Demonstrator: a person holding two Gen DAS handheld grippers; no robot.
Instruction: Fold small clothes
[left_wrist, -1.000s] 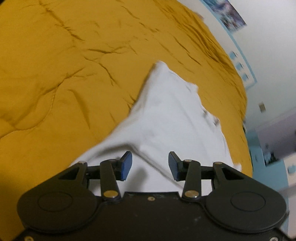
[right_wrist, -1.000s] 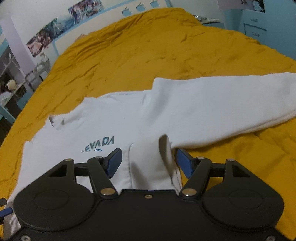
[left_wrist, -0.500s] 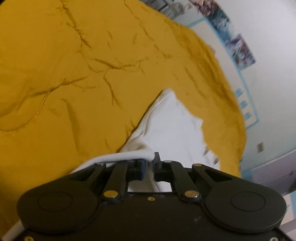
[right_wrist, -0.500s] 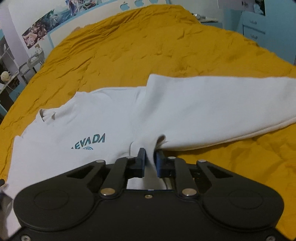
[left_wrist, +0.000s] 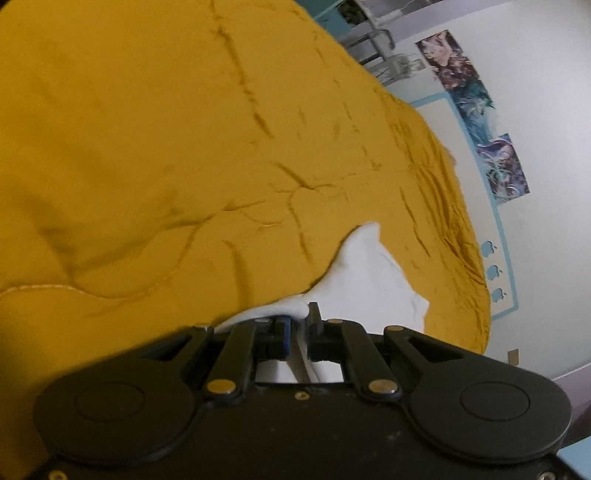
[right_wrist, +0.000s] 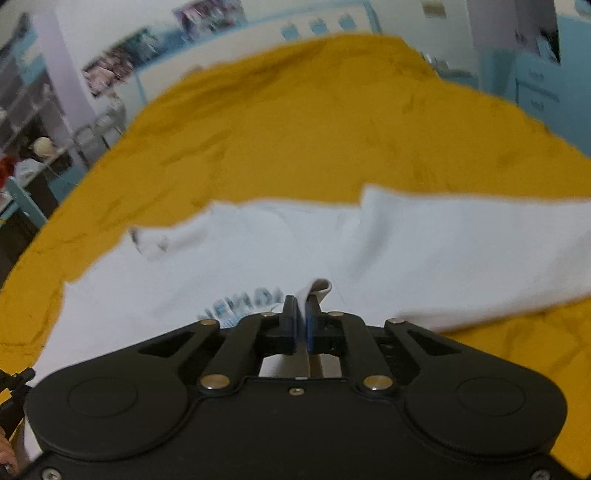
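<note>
A white sweatshirt (right_wrist: 258, 254) with blue lettering lies on a mustard-yellow bed cover (right_wrist: 314, 125). One sleeve (right_wrist: 461, 243) stretches out to the right. My right gripper (right_wrist: 302, 306) is shut on a pinched fold of the sweatshirt's edge near the lettering and lifts it. My left gripper (left_wrist: 300, 317) is shut on another part of the white sweatshirt (left_wrist: 365, 280), with the cloth bunched between its fingers. Most of the garment is hidden under the left gripper's body.
The yellow cover (left_wrist: 166, 155) fills the bed around the garment. A wall with posters (left_wrist: 476, 110) is past the bed's far edge. Shelves (right_wrist: 33, 122) stand at the left, a blue dresser (right_wrist: 546, 85) at the right.
Both grippers, open a second ago, closed on the sweatshirt and are now lifting it. Both views have tilted up and the cloth rises with the fingers.
</note>
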